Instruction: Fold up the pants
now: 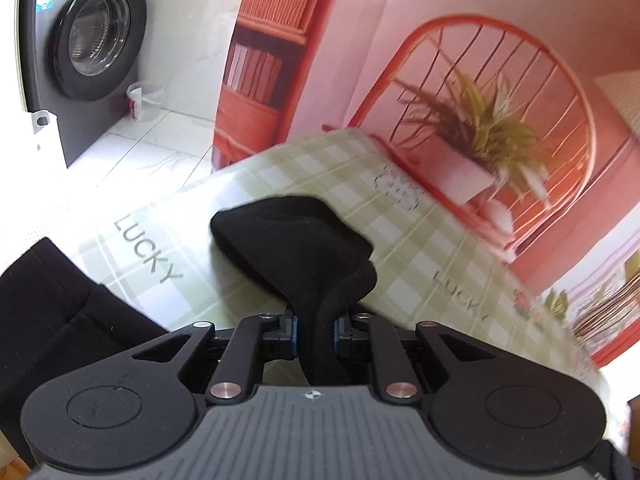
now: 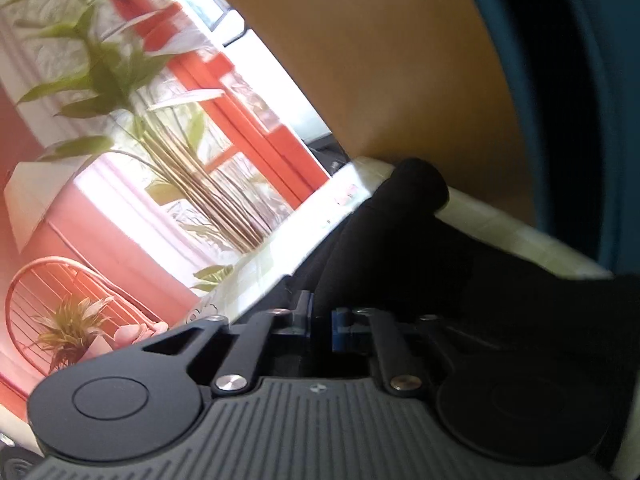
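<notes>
The black pants [image 1: 304, 240] lay bunched on the green checked tablecloth [image 1: 256, 184], one fold drawn up and pinched tight in the left gripper [image 1: 315, 332]. The right gripper [image 2: 320, 326] was clamped on another fold of dark cloth near the table's edge. A washing machine [image 1: 92, 40] stood far left.

In the left wrist view, the black fabric pants [image 1: 304, 248] rise off the worktop with the green checked cloth [image 1: 256, 184], a fold pinched between the jaws of the left gripper [image 1: 316, 330]. Beyond the worktop's far edge stands a pink and orange printed backdrop [image 1: 360, 40]; left of it, on the white tiled floor [image 1: 132, 148], a dark front-loading washing machine [image 1: 92, 36]. In the right wrist view, the pants lie along the worktop's edge, between the jaws of the right gripper [image 2: 320, 326].
</notes>
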`<state>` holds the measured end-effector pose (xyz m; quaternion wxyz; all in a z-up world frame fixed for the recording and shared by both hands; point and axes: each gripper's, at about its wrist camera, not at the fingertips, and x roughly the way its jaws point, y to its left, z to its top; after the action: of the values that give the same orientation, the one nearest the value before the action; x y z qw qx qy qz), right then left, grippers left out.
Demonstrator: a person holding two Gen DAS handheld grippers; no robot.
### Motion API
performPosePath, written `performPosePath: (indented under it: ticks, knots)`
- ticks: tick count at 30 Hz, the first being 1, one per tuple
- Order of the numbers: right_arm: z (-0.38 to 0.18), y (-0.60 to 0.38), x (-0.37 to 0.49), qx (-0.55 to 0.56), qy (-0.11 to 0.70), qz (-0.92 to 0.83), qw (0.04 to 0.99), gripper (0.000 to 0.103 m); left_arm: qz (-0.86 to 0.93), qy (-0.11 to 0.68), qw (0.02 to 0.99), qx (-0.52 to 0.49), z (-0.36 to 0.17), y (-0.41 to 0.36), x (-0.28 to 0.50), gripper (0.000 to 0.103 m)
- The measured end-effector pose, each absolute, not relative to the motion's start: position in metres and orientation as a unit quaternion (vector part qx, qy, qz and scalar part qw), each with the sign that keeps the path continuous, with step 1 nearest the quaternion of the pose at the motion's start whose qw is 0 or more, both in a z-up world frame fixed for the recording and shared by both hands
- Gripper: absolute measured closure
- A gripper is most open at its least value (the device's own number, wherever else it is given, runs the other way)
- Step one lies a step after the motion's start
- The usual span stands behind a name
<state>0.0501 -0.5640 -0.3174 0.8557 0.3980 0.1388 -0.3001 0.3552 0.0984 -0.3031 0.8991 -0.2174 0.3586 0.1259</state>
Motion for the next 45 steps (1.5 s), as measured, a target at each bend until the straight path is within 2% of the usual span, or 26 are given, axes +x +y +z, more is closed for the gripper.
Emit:
performPosePath:
  ticks: [7, 14, 20, 22, 27, 32, 41, 45]
  knots:
    - [-0.268, -0.552, 0.047, 0.373, 0.067, -0.281, 0.882, 0.095, 0.115, 0.311, 0.915, -0.232, -0.255, 0.097, 0.352, 0.088]
    - [-0.235, -0.523, 0.001, 0.361, 0.034, -0.275, 0.890, 0.095, 0.095, 0.294, 0.923, -0.230, -0.219, 0.103, 0.295, 0.088]
    - [-0.258, -0.485, -0.037, 0.326, 0.113, -0.286, 0.894, 0.095, 0.122, 0.355, 0.898, -0.230, -0.262, 0.109, 0.240, 0.088]
    - [-0.280, -0.481, -0.038, 0.325, 0.153, -0.293, 0.886, 0.095, 0.131, 0.390, 0.883, -0.228, -0.288, 0.110, 0.238, 0.088]
    - [-0.324, -0.489, -0.040, 0.347, 0.208, -0.327, 0.854, 0.095, 0.151, 0.411, 0.880, -0.184, -0.321, 0.103, 0.246, 0.088]
    - [-0.331, -0.492, -0.027, 0.335, 0.247, -0.326, 0.849, 0.095, 0.157, 0.467, 0.851, -0.182, -0.356, 0.109, 0.250, 0.086]
    - [-0.347, -0.492, -0.012, 0.327, 0.273, -0.341, 0.838, 0.091, 0.157, 0.442, 0.879, -0.086, -0.358, 0.089, 0.260, 0.085]
    - [-0.348, -0.491, -0.005, 0.321, 0.272, -0.349, 0.837, 0.091, 0.156, 0.436, 0.883, -0.074, -0.358, 0.088, 0.270, 0.085]
